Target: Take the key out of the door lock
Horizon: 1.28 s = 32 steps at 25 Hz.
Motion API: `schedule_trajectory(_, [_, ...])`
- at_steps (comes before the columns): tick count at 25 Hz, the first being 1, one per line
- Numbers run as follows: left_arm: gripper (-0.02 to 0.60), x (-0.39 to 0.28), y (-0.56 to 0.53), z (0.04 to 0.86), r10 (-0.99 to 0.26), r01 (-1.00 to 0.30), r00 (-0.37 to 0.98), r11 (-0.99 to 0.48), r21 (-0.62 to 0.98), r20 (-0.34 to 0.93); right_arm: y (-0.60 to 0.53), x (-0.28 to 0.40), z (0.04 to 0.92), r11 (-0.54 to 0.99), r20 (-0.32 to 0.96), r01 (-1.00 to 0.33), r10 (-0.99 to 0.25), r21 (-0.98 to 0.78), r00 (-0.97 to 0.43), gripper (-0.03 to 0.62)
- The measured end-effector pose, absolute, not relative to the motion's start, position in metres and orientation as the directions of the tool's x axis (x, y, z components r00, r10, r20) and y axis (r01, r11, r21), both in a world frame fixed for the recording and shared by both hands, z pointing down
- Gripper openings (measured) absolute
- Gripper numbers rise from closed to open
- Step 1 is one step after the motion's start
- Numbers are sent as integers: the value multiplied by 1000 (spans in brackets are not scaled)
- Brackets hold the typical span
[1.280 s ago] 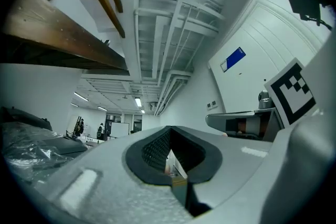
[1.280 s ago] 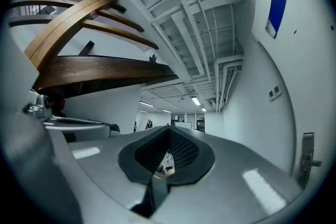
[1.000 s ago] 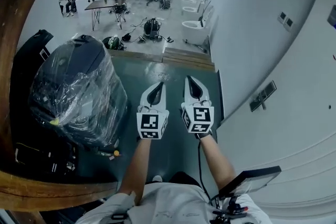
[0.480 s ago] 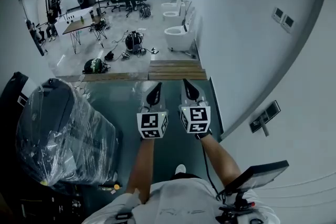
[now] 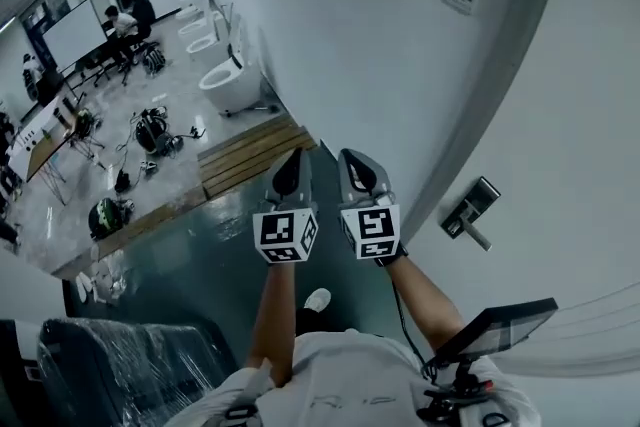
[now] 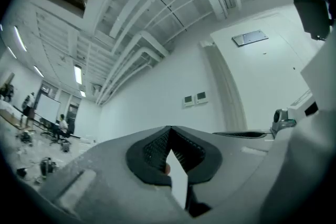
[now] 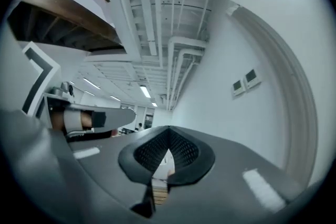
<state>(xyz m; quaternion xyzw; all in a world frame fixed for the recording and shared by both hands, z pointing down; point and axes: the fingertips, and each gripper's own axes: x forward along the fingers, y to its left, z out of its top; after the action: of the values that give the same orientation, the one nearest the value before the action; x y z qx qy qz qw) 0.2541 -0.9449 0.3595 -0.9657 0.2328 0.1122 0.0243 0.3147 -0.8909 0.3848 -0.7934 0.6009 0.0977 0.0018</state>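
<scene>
Currently both grippers sit mid-frame in the head view, side by side and pointing toward the upper part of the picture. Left gripper [image 5: 291, 173] clenched, nothing between its jaws. Right gripper [image 5: 362, 171] likewise clenched and empty, as each gripper view confirms.

Door lock [image 5: 470, 211] lies at the right of the frame on the white door [image 5: 560, 145], right of the right gripper's tips and somewhat lower. It is well apart from both grippers. We judge the right gripper the nearer; the left one has the right one between it and the lock.

Lock plate runs on a diagonal, upper right to lower left, with the lever jutting toward the lower right. We cannot make out the key itself; it is too small at this range, and neither gripper view shows it clearly.

Our reading: approach not yet made. The coming move calls for a swing rightward to face the door, with the jaws parted before reaching the lock.
</scene>
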Motion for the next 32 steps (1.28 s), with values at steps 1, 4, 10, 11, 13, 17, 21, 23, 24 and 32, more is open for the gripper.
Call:
schedule_trajectory(1, [3, 282, -945, 359, -382, -393, 894, -920, 1, -233, -887, 339, 384, -343, -159, -932, -933, 118, 323, 3])
schedule_trajectory(4, [3, 366, -935, 356, -174, -185, 956, -982, -25, -237, -869, 410, 375, -539, -179, -835, -837, 107, 517, 3])
schedule_trajectory(10, [3, 452, -869, 341, 199, 203, 949, -979, -11, -244, -800, 472, 356, -809, -195, -585, -583, 53, 789, 3])
schedule_trajectory(11, [3, 458, -853, 339, 261, 267, 934, -964, -9, -245, -784, 474, 353, -843, -198, -536, -534, 52, 822, 3])
schedule_trajectory(13, [3, 471, -824, 338, 359, 370, 901, -929, 3, -243, -752, 477, 348, -891, -200, -451, -451, 49, 870, 3])
schedule_trajectory(17, [3, 499, -777, 342, 450, 464, 858, -886, -1, -246, -694, 489, 346, -943, -206, -328, -331, 51, 921, 3])
schedule_trajectory(21, [3, 512, -732, 343, 517, 533, 821, -846, 1, -243, -638, 492, 347, -973, -185, -227, -232, 48, 955, 3])
schedule_trajectory(23, [3, 516, -714, 345, 542, 559, 807, -829, 8, -235, -617, 490, 348, -979, -177, -198, -205, 56, 963, 3])
schedule_trajectory(24, [3, 516, -706, 347, 551, 568, 803, -823, 11, -230, -607, 487, 349, -980, -173, -188, -195, 56, 965, 3])
schedule_trajectory(32, [4, 526, -689, 365, 552, 568, 814, -821, 48, -182, -559, 469, 395, -986, -89, -165, -163, -17, 983, 3])
